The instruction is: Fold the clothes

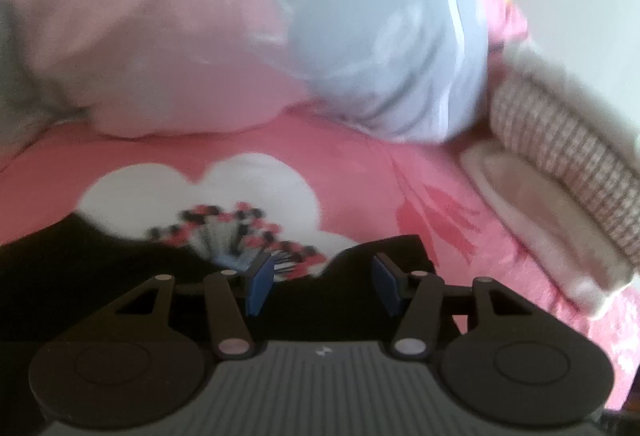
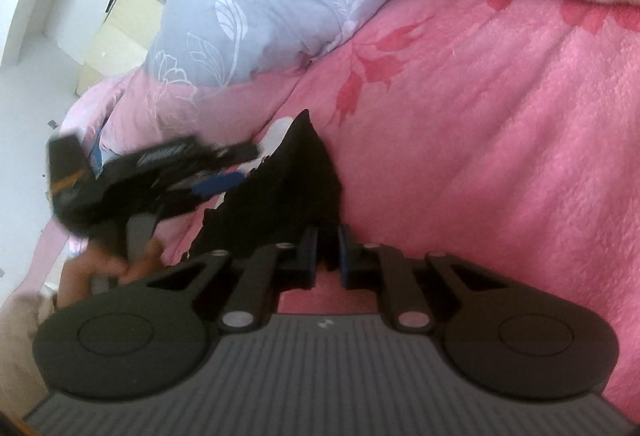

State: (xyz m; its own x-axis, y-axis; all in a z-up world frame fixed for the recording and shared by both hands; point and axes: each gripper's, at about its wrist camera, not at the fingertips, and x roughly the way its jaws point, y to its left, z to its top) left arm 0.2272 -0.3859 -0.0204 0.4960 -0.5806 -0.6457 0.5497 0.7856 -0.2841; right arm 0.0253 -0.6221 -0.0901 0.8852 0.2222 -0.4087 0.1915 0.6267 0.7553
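A limp black garment (image 2: pixel 296 180) is pinched between the right gripper (image 2: pixel 327 256) pads — the left gripper (image 1: pixel 323 286), just beyond, is held apart; hems are best gripped.

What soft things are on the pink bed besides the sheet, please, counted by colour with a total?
Black garment with a white print, pinched in the right gripper: 1
Pale pink quilt: 1
Blue-grey pillow: 1
Checked pink and white blanket: 1
Total: 4
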